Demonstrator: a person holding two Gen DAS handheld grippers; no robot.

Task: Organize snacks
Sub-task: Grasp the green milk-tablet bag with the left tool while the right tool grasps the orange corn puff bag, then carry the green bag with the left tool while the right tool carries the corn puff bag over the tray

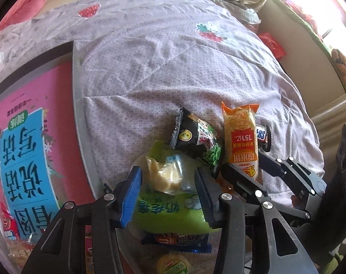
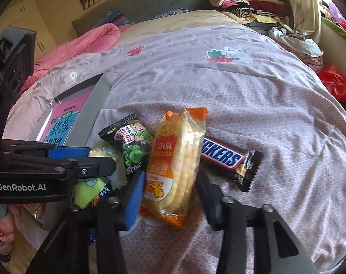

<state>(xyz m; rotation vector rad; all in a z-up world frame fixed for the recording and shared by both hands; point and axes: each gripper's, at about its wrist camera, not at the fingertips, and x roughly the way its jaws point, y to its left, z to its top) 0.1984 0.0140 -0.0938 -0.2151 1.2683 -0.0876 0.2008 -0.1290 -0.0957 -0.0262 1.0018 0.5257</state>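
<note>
Several snacks lie on a quilt-covered bed. My left gripper (image 1: 168, 194) is open, its jaws standing either side of a small clear packet with a pale yellow cake (image 1: 166, 174), which rests on a green packet (image 1: 173, 210). My right gripper (image 2: 170, 196) is open around the lower end of an orange rice-cracker packet (image 2: 175, 166), also in the left wrist view (image 1: 241, 141). A black green-pea packet (image 2: 129, 146) (image 1: 200, 146) lies between them. A Snickers bar (image 2: 230, 157) lies right of the rice crackers.
A grey box (image 1: 78, 114) with a pink and blue printed sheet sits at the left, holding a few snacks. A blue packet (image 1: 177, 242) and a round yellow snack (image 1: 173, 264) lie below my left gripper. Clothes pile at the bed's far right (image 2: 252, 4). A red bag (image 2: 335, 82).
</note>
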